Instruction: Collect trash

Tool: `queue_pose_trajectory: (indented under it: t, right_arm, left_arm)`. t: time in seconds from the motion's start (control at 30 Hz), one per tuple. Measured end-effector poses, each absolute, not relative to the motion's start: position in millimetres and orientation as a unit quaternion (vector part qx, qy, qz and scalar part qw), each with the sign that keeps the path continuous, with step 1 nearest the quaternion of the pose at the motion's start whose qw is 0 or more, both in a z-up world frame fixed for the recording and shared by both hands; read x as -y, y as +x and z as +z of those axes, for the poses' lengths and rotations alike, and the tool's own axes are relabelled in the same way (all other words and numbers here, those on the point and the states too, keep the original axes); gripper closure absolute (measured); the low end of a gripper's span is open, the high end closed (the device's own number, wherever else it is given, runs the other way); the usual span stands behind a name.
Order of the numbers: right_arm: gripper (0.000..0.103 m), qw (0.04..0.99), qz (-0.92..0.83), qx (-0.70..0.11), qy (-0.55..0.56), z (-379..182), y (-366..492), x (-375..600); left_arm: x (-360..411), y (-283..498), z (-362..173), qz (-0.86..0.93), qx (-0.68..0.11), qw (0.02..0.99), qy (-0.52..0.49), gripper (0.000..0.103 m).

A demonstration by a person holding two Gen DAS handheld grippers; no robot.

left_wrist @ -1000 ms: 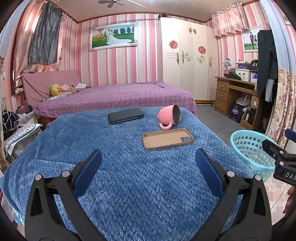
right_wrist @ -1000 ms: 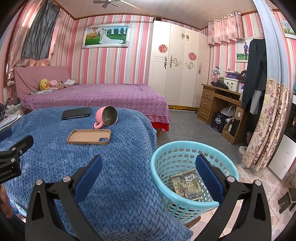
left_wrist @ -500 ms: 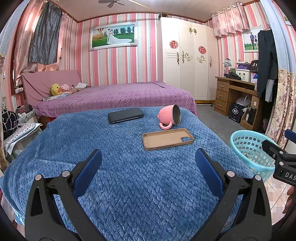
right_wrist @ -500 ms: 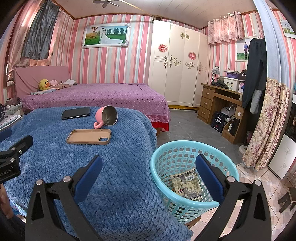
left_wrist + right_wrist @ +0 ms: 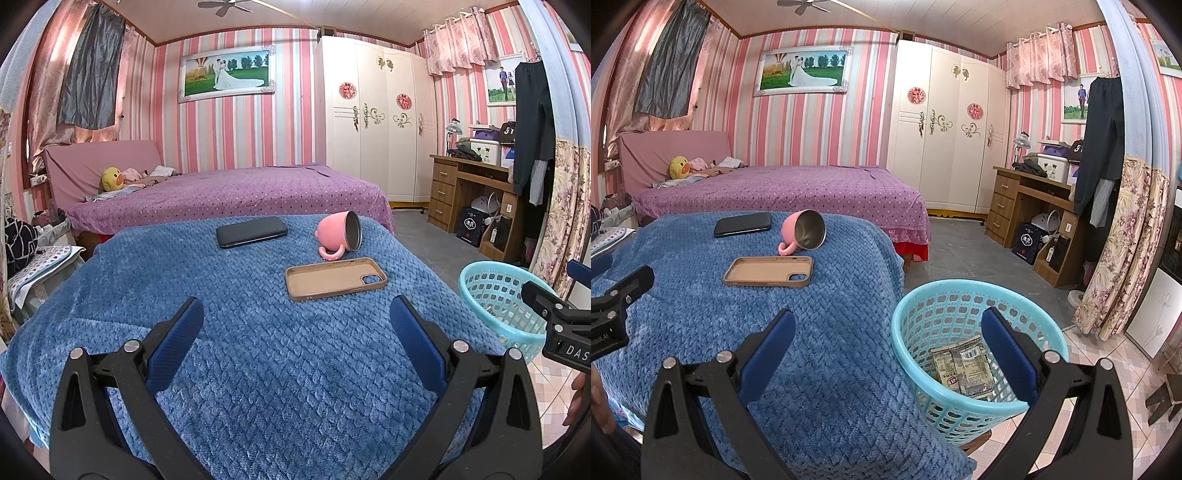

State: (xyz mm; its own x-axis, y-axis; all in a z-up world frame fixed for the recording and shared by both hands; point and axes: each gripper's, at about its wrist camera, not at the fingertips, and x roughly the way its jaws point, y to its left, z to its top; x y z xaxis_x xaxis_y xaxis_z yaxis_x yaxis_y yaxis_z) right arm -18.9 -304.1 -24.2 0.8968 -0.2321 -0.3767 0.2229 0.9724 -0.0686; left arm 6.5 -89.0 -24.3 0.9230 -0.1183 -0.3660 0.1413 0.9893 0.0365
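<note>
Left gripper [image 5: 295, 321] is hovering low over the blue blanket [image 5: 258, 369], jaws spread wide, nothing between them. Right gripper [image 5: 888, 332] is hanging at the blanket's right edge, also spread wide and empty, its right finger sitting over the mouth of the teal basket [image 5: 960, 402].

Trash: flat printed snack wrappers [image 5: 964, 365] are lying inside the basket near the bottom, crinkled foil look, barcode showing, tan and grey print. Light, floppy, likely slippery if regrasped. Exact count of wrappers is hard to tell.

Judged stage: the trash in view is sitting in the basket already, and nothing else obviously trash is lying on the blanket, so the task looks at or near its end. To do this step well, both grippers are best kept wide and clear of the basket rim so it is not tipped; the basket is standing just beside the blanket's hanging edge, its footing unclear.

Farther out on the blanket: a tan phone case [image 5: 335, 277] is lying face up, then a pink mug [image 5: 338, 234] is lying on its side with the handle touching the case's far edge, then a black phone [image 5: 252, 231] lying flat to the left. None of these reads as trash; best left alone.
</note>
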Motion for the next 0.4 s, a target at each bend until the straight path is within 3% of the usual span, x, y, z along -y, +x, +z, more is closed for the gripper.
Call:
queue_pose_trajectory:
  t: [0.4]
  right_arm:
    - [0.005, 0.973, -0.117, -0.196, -0.01, -26.4, -17.8, 302.5]
  left_arm:
    - [88.3, 6.1, -22.4, -0.067, -0.186, 0.98, 0.03, 0.005]
